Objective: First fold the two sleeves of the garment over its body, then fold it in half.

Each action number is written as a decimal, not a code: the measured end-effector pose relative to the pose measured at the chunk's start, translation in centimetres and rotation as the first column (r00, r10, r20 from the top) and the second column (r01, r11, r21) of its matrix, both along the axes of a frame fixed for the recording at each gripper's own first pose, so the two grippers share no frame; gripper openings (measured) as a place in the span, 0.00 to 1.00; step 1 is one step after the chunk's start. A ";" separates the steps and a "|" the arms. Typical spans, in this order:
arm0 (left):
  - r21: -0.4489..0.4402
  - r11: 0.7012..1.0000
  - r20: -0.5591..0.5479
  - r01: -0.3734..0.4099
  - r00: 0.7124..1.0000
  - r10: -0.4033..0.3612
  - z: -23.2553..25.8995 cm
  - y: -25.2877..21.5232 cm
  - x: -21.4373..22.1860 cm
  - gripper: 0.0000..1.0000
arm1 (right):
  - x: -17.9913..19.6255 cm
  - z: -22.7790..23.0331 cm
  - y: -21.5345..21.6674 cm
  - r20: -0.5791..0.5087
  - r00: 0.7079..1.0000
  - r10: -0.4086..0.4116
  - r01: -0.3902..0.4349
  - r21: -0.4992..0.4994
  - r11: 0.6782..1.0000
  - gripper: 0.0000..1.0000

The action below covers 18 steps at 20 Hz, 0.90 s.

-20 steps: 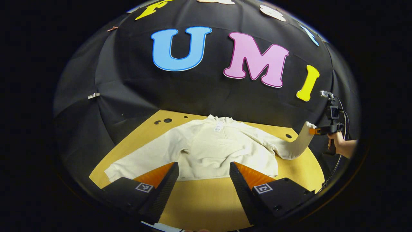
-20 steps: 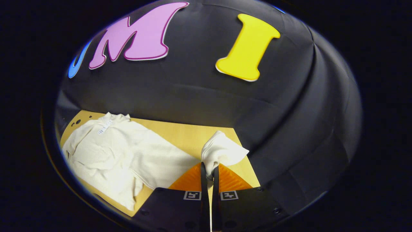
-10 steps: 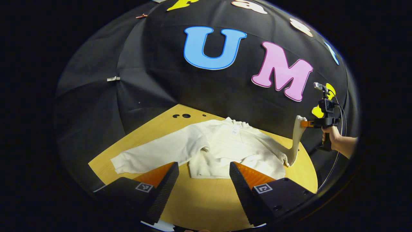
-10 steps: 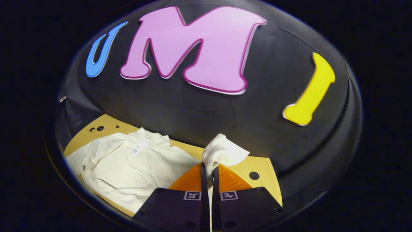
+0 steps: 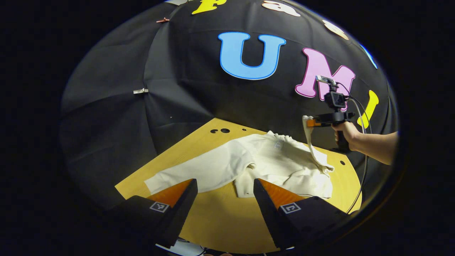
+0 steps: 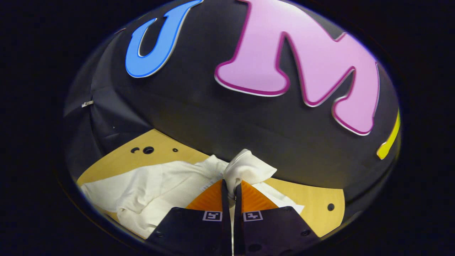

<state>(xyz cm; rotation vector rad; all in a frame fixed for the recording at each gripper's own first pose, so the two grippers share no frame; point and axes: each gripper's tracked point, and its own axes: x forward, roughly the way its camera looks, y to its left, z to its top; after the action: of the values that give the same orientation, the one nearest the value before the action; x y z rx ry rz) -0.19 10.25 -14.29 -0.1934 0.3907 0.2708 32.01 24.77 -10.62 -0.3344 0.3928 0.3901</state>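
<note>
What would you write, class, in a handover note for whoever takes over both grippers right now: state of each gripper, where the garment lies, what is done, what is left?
Right gripper: shut on the cuff of one sleeve, held up above the cream long-sleeved fleece top.
Left gripper: open, holding nothing, hovering over the near edge of the round wooden table.
Garment: spread flat on the table, other sleeve stretched out to the side.
Done: first sleeve picked up, not yet laid down.
Left: lay this sleeve over the body, fold the other sleeve, fold in half.
</note>
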 end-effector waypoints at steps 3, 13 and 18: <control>0.005 0.999 -0.017 -0.035 0.999 0.035 -0.2 1.7 -1.0 0.97 | 0.0 -1.7 4.9 -0.006 1.000 0.029 -0.029 0.016 0.999 0.06; 0.072 0.996 -0.067 -0.045 0.997 0.050 0.0 4.6 -2.7 0.97 | -0.6 -9.9 12.0 -0.150 0.988 0.035 -0.026 0.063 0.998 0.12; 0.047 0.998 -0.054 -0.051 0.997 0.054 -0.3 4.9 -0.2 0.97 | -3.0 -9.4 13.5 -0.168 0.978 0.122 -0.103 0.120 0.987 0.61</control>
<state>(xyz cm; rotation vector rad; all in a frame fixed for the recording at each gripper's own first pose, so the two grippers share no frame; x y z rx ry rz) -0.38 15.19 -14.54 -0.1522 0.4346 0.3369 29.02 38.22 -20.01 -0.2146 0.5233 0.5528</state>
